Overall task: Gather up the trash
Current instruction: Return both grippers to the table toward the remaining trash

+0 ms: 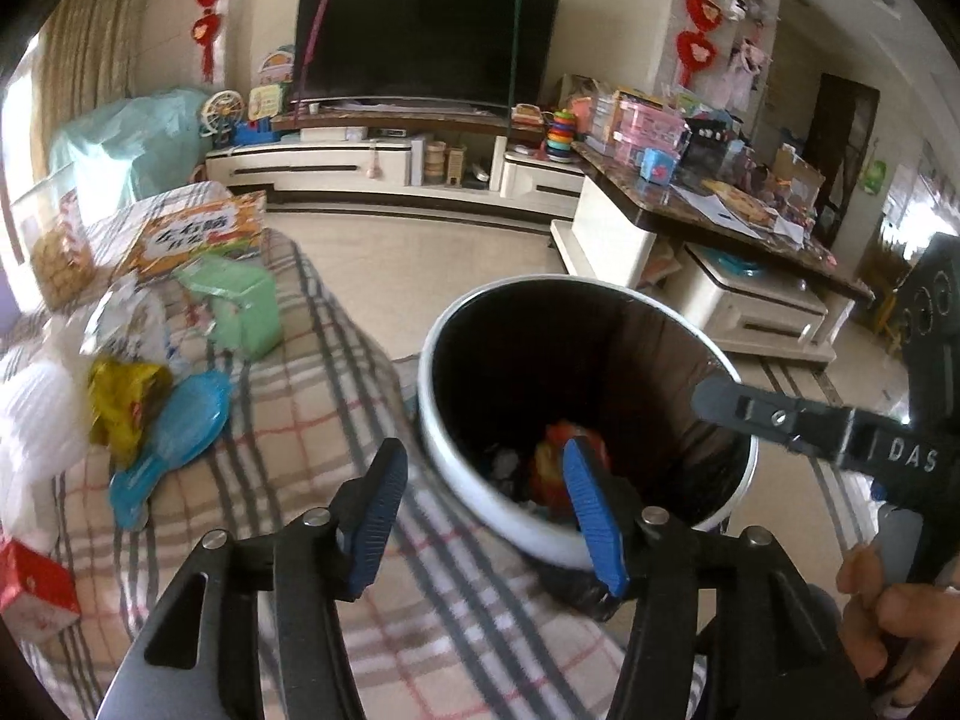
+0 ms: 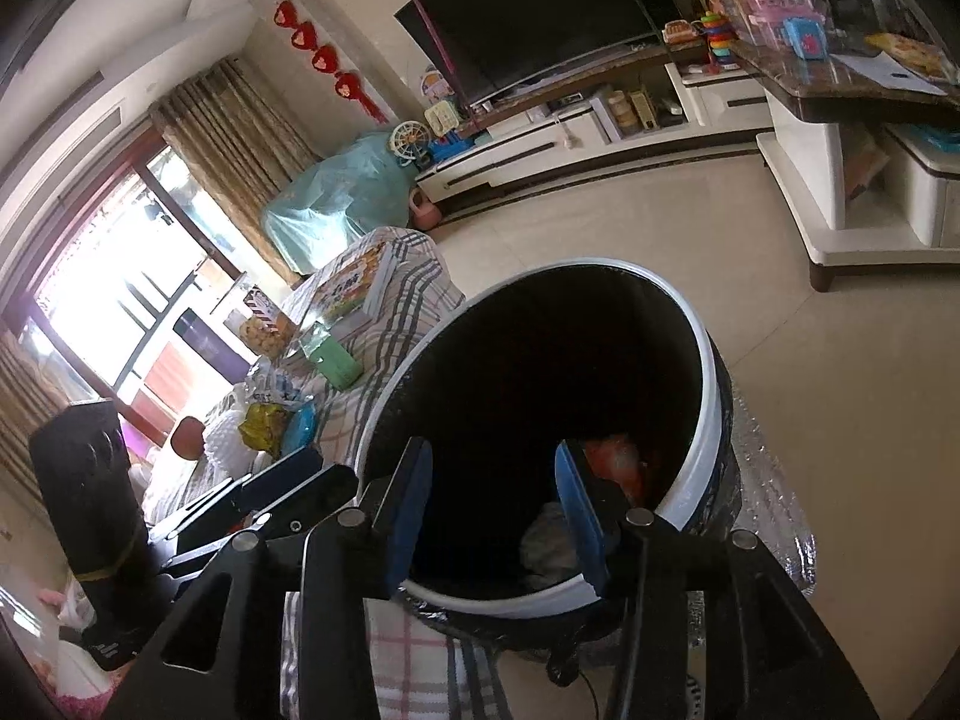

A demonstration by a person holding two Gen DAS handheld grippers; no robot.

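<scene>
While I hold both tools over the bin's (image 2: pixel 708 396) mouth, my left tool (image 1: pixel 486 516) and right tool (image 2: pixel 498 516) gape empty. Inside lie a red wrapper (image 1: pixel 570 450) and grey scraps (image 2: pixel 549 543); a yellow wrapper (image 1: pixel 123 399) rests on the checked cloth (image 1: pixel 312 414).

Daylight from window (image 2: pixel 114 276) blown out w/ glare, bin (image 2: pixel 708 396) interior dark, fisheye edges warped/blurred.

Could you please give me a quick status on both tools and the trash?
Left tool open, empty. Right tool open, empty, over bin. Yellow wrapper uncollected on checked cloth. Nothing in the way.
</scene>
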